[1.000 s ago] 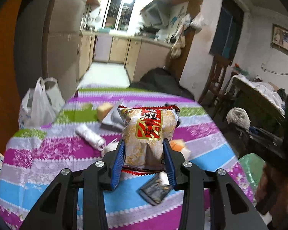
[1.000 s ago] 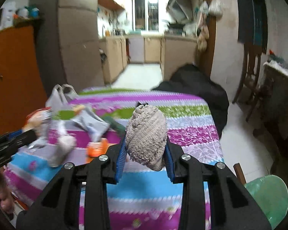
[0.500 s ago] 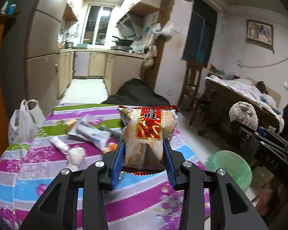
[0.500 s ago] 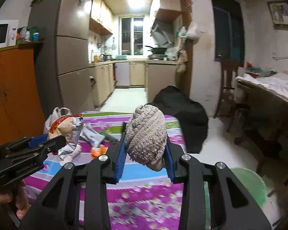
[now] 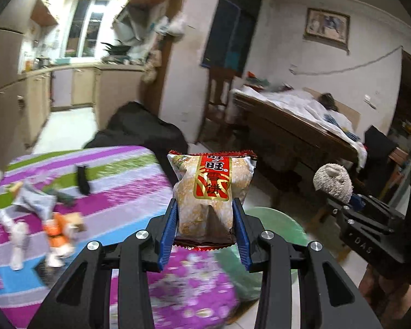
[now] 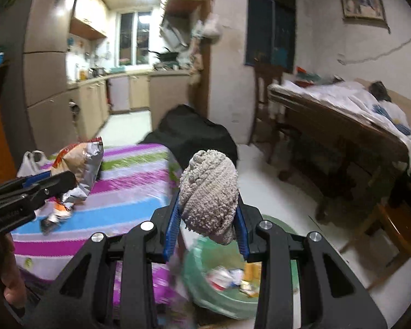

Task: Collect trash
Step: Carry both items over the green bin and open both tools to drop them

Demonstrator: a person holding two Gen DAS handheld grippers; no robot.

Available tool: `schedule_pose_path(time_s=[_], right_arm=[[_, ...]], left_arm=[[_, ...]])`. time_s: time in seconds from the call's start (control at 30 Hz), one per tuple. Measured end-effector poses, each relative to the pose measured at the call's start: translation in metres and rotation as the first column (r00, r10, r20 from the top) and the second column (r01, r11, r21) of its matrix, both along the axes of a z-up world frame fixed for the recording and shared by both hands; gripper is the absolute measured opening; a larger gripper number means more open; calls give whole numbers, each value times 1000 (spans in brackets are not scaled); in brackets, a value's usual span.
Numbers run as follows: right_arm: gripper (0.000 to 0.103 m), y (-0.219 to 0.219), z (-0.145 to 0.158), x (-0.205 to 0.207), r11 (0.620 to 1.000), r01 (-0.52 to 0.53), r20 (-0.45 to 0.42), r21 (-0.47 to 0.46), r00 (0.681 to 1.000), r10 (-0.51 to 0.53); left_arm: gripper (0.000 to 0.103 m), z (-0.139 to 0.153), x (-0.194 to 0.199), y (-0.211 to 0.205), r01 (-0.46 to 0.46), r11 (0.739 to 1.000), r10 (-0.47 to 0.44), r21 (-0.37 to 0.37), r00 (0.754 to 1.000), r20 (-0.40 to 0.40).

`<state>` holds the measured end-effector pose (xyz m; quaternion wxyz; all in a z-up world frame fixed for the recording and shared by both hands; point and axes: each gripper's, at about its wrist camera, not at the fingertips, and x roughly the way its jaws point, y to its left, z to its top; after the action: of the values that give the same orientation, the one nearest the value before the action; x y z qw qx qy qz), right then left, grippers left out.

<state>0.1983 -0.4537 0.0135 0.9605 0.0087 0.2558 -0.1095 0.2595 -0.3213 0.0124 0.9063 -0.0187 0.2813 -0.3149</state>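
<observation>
Between left claw [image 5: 205, 226] pads, snack packet [image 5: 212, 192], red label, Chinese characters

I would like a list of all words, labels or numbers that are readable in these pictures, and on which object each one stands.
"旺" and "雪餅", partly clear, on the red label of the snack packet held in the left gripper.
"DAS", embossed on the black body of the right gripper, in the left wrist view.
Embossed lettering on the left gripper's body in the right wrist view: too blurred to read.
Bin wrappers: too blurred.
</observation>
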Motion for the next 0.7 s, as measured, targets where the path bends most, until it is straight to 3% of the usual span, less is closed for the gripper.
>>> schedule_pose_path(time_s=[0.23,0.43,0.7], right_arm=[[33,-61,-34,15,997,40,-155,65,988,-30],[33,-102,-70,39,986,63,-278,154,961,-18],[33,-116,-108,52,979,76,-361,189,932,-2]], left_arm=[[40,-28,28,-93,126,991,-121,45,988,-97],[40,-77,62,-163,201,973,-169,117,956,-240],[40,-132,97,-180,213,962,-146,170,929,-340]])
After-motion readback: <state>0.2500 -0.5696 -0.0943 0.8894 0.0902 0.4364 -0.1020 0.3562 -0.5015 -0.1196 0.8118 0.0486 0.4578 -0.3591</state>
